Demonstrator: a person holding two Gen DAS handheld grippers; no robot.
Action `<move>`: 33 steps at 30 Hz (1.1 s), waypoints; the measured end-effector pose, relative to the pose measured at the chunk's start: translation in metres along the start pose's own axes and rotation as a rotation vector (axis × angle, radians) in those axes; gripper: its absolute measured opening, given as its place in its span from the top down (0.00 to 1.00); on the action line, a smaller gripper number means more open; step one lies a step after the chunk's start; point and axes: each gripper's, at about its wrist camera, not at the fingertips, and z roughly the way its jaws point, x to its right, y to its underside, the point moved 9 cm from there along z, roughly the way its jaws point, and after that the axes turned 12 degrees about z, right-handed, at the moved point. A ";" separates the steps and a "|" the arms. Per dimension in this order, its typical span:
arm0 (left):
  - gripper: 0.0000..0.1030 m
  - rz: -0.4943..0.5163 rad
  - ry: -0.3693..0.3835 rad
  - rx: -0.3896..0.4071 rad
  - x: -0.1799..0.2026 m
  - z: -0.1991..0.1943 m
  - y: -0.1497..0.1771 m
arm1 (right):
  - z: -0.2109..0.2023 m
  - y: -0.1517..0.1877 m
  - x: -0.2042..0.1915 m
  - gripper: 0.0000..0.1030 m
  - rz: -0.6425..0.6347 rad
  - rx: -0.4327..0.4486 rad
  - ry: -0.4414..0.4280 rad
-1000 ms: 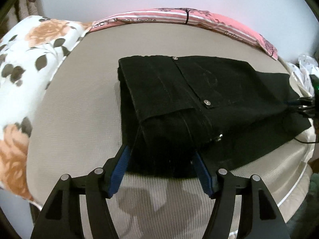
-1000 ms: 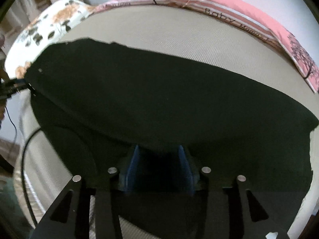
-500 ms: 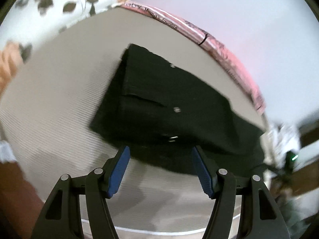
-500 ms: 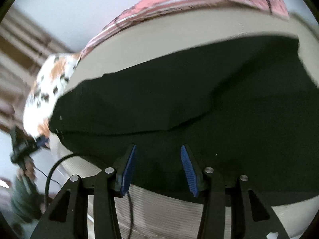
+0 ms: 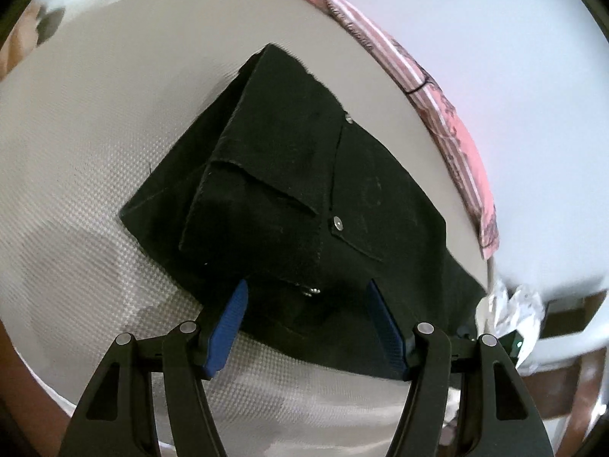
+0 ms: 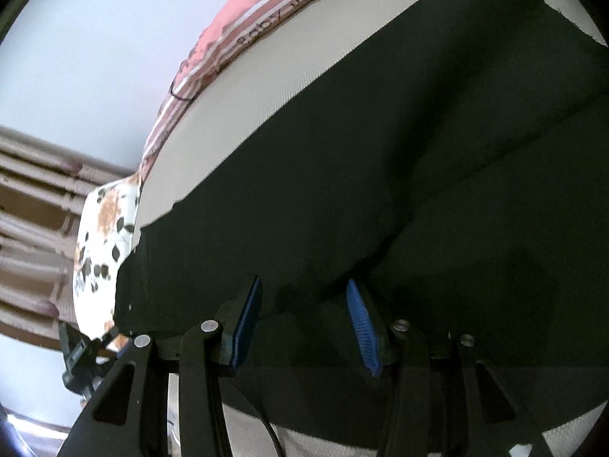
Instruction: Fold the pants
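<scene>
Black pants lie on a beige mattress, folded lengthwise, waistband and rivets towards the left wrist view. My left gripper is open, its blue pads straddling the near waist edge without gripping it. In the right wrist view the pants fill most of the frame. My right gripper is open just above the cloth's near edge, with a fold ridge running away from its right pad.
A pink striped pillow lies along the mattress's far edge, also in the right wrist view. A floral pillow sits at one end. A black cable hangs by the mattress edge. White crumpled cloth lies beyond the pants' leg end.
Both grippers have swung and tilted, so the views rotated. The right gripper, buried in the cloth a second ago, now has open pads above the pants edge. The left stays open.
</scene>
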 end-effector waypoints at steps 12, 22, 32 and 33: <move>0.37 -0.101 0.058 -0.025 -0.011 0.007 -0.009 | 0.005 -0.020 0.002 0.68 0.031 0.037 0.007; 0.37 -0.143 0.005 -0.012 -0.025 -0.009 -0.016 | 0.005 -0.020 0.001 0.68 0.026 0.037 0.008; 0.52 -0.160 -0.079 -0.043 -0.030 0.008 -0.015 | 0.008 -0.019 0.003 0.93 0.049 0.021 0.012; 0.54 -0.160 -0.090 -0.049 -0.030 0.009 -0.016 | 0.008 -0.018 0.004 0.93 0.054 0.022 0.015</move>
